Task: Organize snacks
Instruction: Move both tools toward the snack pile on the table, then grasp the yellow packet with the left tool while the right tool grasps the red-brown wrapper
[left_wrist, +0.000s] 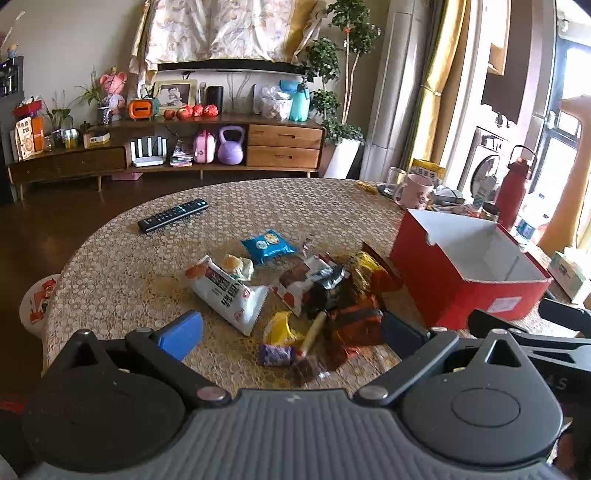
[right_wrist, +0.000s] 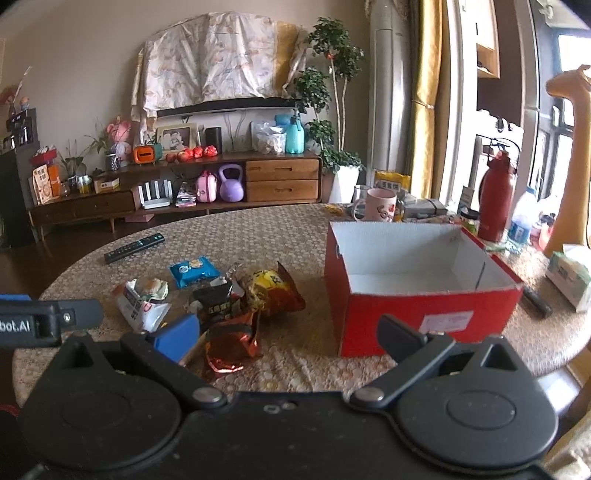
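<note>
left claw (left_wrist: 290, 334): fingers apart, holding nothing, above near edge of snack pile
right claw (right_wrist: 288, 332): fingers apart, holding nothing, near red box
snack pile (left_wrist: 295, 288): loose on tabletop (left_wrist: 110, 266), left of box
red box (right_wrist: 424, 291): open, nothing visible inside
remote (left_wrist: 173, 215): far side, well apart

Beyond the jaws, the red box (right_wrist: 424, 310) hides its own floor; overlapping snack packets (left_wrist: 325, 291) conceal one another.
</note>
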